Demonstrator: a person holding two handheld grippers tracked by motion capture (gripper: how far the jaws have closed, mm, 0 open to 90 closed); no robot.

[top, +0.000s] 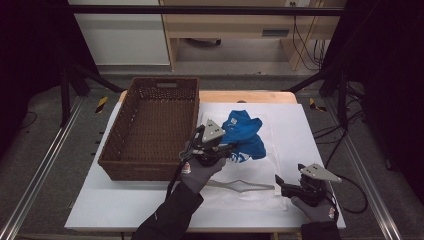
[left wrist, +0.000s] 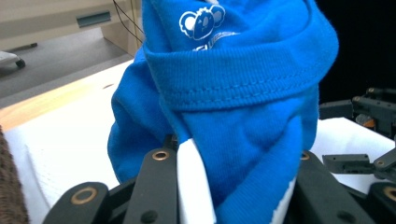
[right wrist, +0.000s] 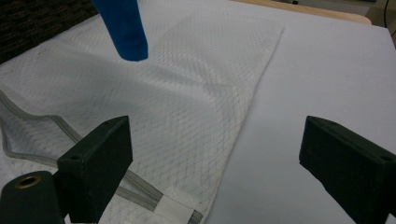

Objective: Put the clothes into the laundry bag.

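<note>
The white table [top: 115,205] spreads under everything, with a wooden edge showing at its far side. On its left part stands the brown wicker basket [top: 150,127], a deep rectangle with a handle slot in the far wall. Just right of the basket lies the white mesh bag [top: 250,192], flat on the table top, its grey zipper edge running along the near side; in the right gripper view the same mesh bag [right wrist: 187,107] fills the left part of the scene, its zipper band curling under the near jaw. Over the far part of the bag is the blue shirt [top: 245,135], bunched, with a white print on it. In the left gripper view the blue shirt [left wrist: 233,107] rises between the 2 black jaws, folded on itself, a white koala print near the top and a white strip of fabric at the left jaw. The left gripper [top: 220,149] is clamped on the near end of the shirt, held by a gloved hand just right of the basket's near corner. The right gripper [top: 278,181] rests low at the table's near right, its 2 jaws standing well apart with nothing between them.
</note>
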